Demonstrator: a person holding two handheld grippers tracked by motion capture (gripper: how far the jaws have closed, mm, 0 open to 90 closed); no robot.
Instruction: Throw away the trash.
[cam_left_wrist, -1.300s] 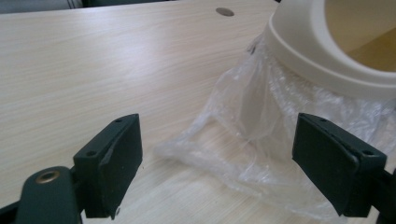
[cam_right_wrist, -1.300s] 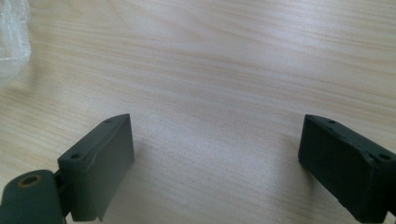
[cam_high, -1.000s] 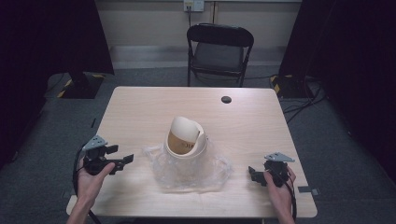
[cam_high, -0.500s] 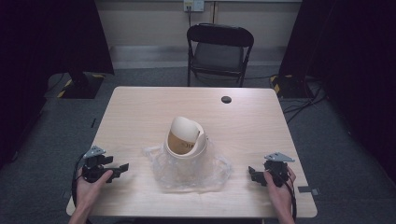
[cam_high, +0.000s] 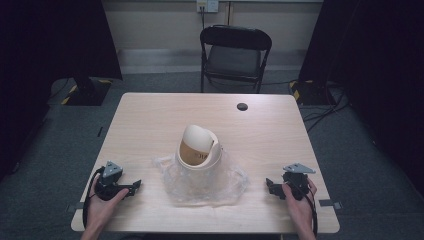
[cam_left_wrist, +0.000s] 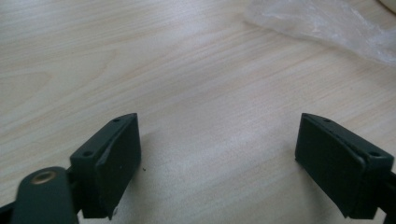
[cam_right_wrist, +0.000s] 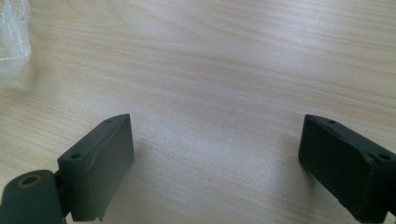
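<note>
A cream swing-lid bin top stands on a crumpled clear plastic bag in the middle of the wooden table. My left gripper rests on the table near the front left corner, open, jaws wide apart with bare wood between them. The bag's edge lies ahead of it, apart from the jaws. My right gripper sits near the front right, open as well, nothing between its jaws. A bit of the bag shows at that view's far left.
A small black round cap lies near the table's back edge. A black folding chair stands behind the table. Dark curtains flank the room, and cables run across the floor at right.
My left gripper has drawn back toward the front edge of the table and come down onto it. The right gripper has stayed put.
</note>
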